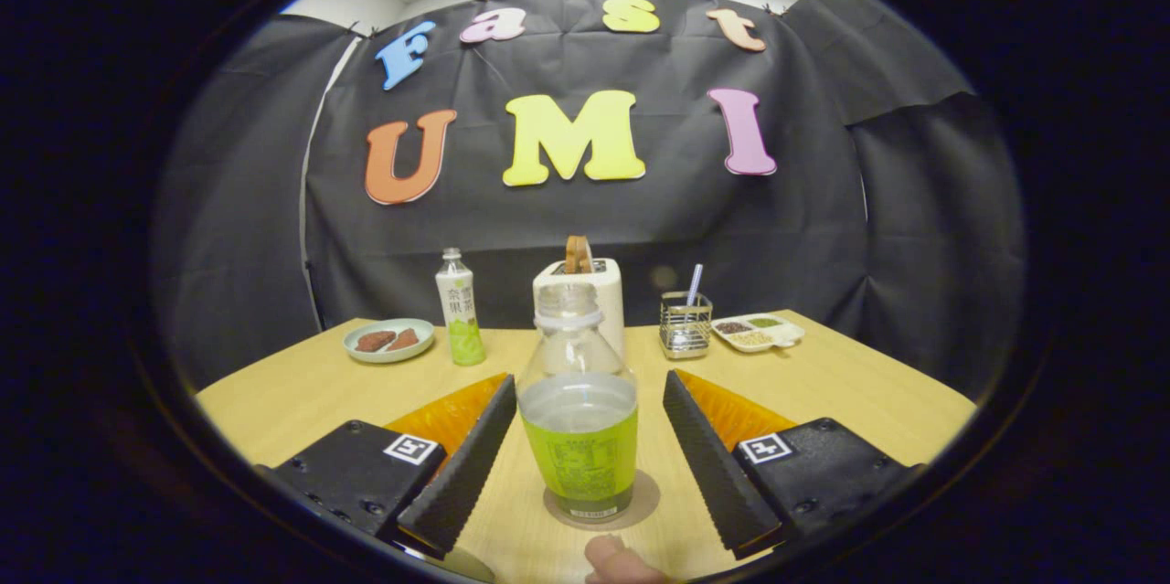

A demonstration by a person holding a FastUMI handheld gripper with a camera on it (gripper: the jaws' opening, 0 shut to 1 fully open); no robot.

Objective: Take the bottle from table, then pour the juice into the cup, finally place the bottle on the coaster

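Gripper (585, 415) fingers spread wide, lower centre of frame, one finger at each side of the bottle (579, 401), neither touching it; clear gap on both sides. Bottle stands upright between the fingers, cap off, open neck, clear upper body, green label around the lower half, liquid level at about the top of the label. It sits on a round coaster (640, 502), which shows as a brownish disc under and around its base, on the wooden table (859, 392). A fingertip (614, 561) of a person shows at bottom centre, below the coaster. Count, back of table, across mid-frame from left to right: one pale green plate (390, 339) with two dark reddish pieces on it; one second bottle (460, 307), capped, white and green label, upright; one white toaster (594, 292) directly behind the near bottle, with one brown slice sticking out of the top; one wire holder (685, 325) with one pale stick-like utensil standing in it; one white divided tray (759, 332) with small heaps in its compartments, just right of the holder. Two bottles in all.
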